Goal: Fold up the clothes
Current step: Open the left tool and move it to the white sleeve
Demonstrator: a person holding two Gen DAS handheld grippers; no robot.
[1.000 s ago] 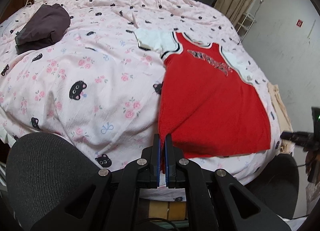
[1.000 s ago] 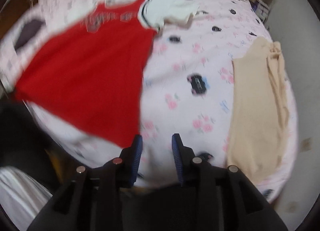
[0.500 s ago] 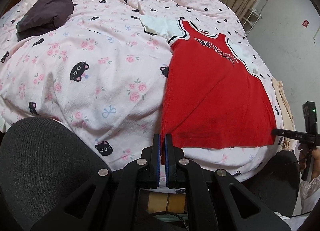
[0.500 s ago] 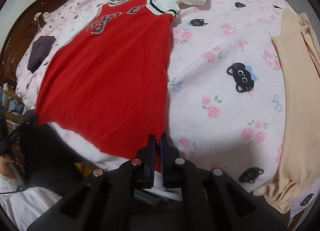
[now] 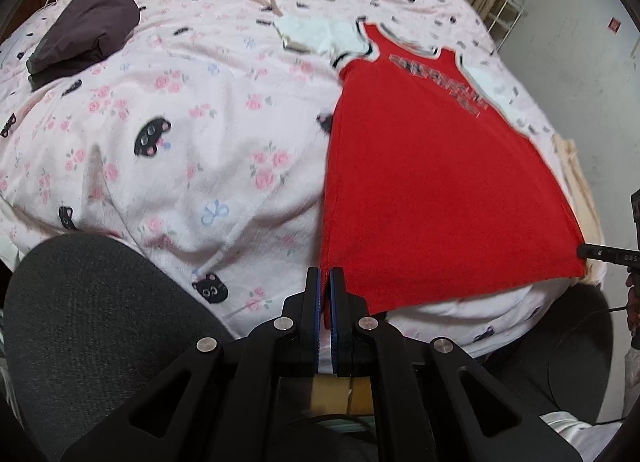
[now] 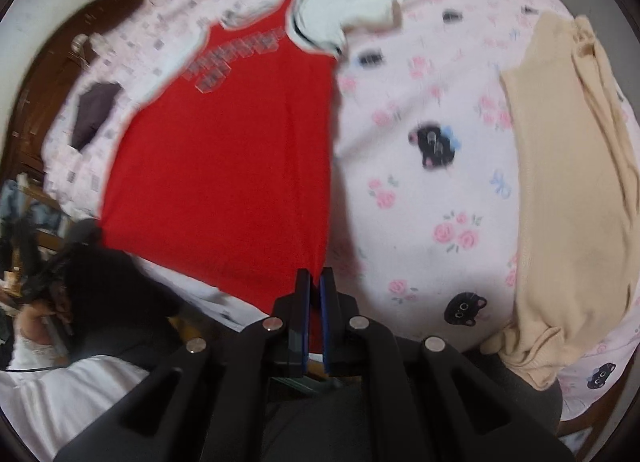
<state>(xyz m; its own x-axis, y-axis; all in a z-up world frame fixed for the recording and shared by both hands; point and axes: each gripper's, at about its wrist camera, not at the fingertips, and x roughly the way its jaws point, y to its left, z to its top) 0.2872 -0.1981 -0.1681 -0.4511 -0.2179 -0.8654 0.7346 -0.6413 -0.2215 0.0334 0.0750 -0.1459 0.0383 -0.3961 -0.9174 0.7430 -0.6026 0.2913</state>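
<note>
A red jersey with white sleeves (image 5: 432, 166) lies spread flat on a pink cat-print bedspread (image 5: 192, 134), collar at the far end. My left gripper (image 5: 325, 282) is shut on the jersey's near left hem corner. My right gripper (image 6: 315, 282) is shut on the near right hem corner of the same jersey (image 6: 232, 150). The right gripper's tip also shows in the left wrist view (image 5: 600, 252) at the hem's right end. The hem is stretched between the two grippers at the bed's near edge.
A dark folded garment (image 5: 84, 30) lies at the far left of the bed. A beige garment (image 6: 568, 182) lies along the bed's right side. A black mesh chair back (image 5: 92, 322) is close at lower left. Curtains and a grey wall are behind.
One second ago the right gripper was open beside the hem; it has since shut on the right hem corner. Both grippers have pulled the hem slightly toward the bed's near edge.
</note>
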